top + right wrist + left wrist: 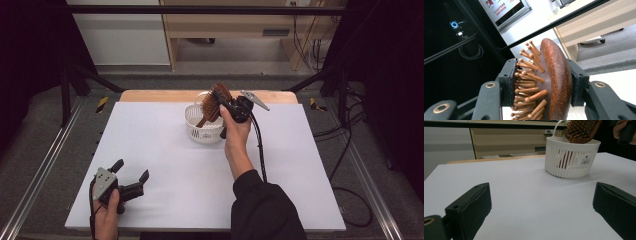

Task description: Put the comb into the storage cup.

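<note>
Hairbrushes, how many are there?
1: the wooden hairbrush is clamped by its head in the right claw, handle down inside the white basket. The basket may hide more.

The hairbrush (556,82) was reddish-brown wood with lighter tan pegs (each round-tipped). The basket (204,131) was white, patterned with narrow vertical slots, and bore a small black-and-white barcode label. The table (165,165) was plain white. Both grippers' jaws were black, with brass-coloured rivets.
</note>
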`<state>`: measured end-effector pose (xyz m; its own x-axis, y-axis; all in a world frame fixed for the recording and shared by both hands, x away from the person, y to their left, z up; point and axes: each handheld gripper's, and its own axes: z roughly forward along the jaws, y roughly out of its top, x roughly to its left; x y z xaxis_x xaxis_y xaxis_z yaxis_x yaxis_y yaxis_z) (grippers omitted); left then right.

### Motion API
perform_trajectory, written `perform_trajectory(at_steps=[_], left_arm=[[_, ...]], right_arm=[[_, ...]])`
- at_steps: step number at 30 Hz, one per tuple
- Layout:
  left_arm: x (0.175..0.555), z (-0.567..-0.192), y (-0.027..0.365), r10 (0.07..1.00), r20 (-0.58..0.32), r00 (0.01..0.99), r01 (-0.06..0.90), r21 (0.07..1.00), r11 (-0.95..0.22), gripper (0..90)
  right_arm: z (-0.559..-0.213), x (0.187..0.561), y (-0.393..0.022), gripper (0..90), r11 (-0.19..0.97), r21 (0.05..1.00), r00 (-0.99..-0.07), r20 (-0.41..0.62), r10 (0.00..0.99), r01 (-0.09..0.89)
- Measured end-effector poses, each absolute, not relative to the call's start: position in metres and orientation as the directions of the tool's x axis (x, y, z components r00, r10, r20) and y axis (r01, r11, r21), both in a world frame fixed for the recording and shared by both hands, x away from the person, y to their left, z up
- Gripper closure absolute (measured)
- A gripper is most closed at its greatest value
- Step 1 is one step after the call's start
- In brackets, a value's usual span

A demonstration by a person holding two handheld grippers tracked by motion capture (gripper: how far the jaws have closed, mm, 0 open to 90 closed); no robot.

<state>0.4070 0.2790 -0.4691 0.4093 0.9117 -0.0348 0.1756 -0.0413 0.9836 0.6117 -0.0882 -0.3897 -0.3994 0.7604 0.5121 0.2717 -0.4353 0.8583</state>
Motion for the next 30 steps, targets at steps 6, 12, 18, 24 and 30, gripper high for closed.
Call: perform_trajectory(at_steps=[6, 12, 18, 24, 30], left_arm=[[0.4071, -0.469, 0.2792, 0.912, -0.035, 0.409, 0.176, 0.984, -0.042, 2.1], [0.4073, -0.4692, 0.279, 0.911, -0.035, 0.41, 0.178, 0.983, -0.042, 2.1], [0.4073, -0.4692, 0.279, 0.912, -0.035, 0.41, 0.178, 0.983, -0.042, 2.1], [0.4074, -0.4692, 0.2788, 0.911, -0.036, 0.41, 0.177, 0.983, -0.041, 2.1], [0.4074, -0.4691, 0.279, 0.911, -0.035, 0.411, 0.178, 0.983, -0.042, 2.1]], right_arm=[[-0.3898, 0.6116, -0.0883, 50.2, -0.435, 0.859, -0.4, 0.511, 0.761, 0.27], [-0.389, 0.6106, -0.0875, 50.0, -0.425, 0.865, -0.408, 0.501, 0.763, 0.268], [-0.3887, 0.6099, -0.0881, 49.9, -0.418, 0.867, -0.413, 0.497, 0.764, 0.269], [-0.3888, 0.6094, -0.0889, 49.7, -0.417, 0.867, -0.416, 0.497, 0.762, 0.273], [-0.3894, 0.6091, -0.0913, 49.5, -0.41, 0.87, -0.417, 0.492, 0.764, 0.275]])
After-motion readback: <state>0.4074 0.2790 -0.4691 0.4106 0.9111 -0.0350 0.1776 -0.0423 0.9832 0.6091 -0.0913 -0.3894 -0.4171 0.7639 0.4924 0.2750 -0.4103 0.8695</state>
